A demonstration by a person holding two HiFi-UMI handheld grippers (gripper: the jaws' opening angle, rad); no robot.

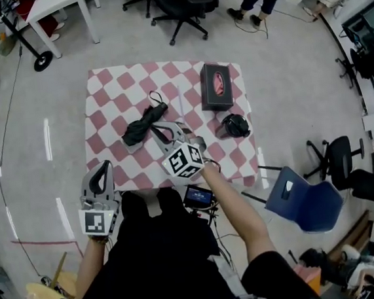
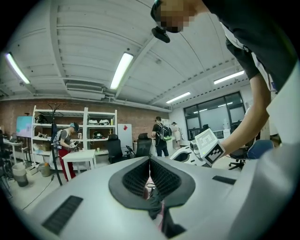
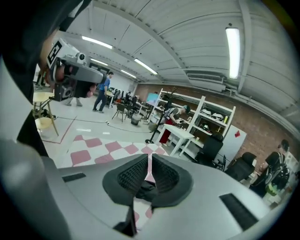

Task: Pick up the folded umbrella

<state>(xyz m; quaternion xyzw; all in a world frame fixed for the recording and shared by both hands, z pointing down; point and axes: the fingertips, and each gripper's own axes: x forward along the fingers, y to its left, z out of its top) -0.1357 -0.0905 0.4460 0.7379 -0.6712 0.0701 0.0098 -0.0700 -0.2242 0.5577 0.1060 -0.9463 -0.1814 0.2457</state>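
Overhead, in the head view, the folded umbrella (image 1: 142, 122) lies on the red-and-white checked cloth (image 1: 109, 94). It is a slim black fabric bundle, soft and creased, with its long axis slanting from near left to far right and a strap loop at the far end. The right gripper (image 1: 156, 129) points up and left, its tips at the near side of the bundle's middle; whether they touch it I cannot tell. The left gripper (image 1: 101, 171) hangs off the cloth's near-left corner, well apart, so the right is plainly the nearer. A rigid black box (image 1: 216, 87) lies at the far right.

In the left gripper view the ribbed dark pads meet at their tips, clenched on nothing, and the umbrella does not show.

In the right gripper view the pads are likewise pressed together and empty. Checked cloth lies ahead, and a dark crumpled shape sits low behind them, probably the umbrella. By my reckoning these jaws must part first, then straddle the bundle across its length.
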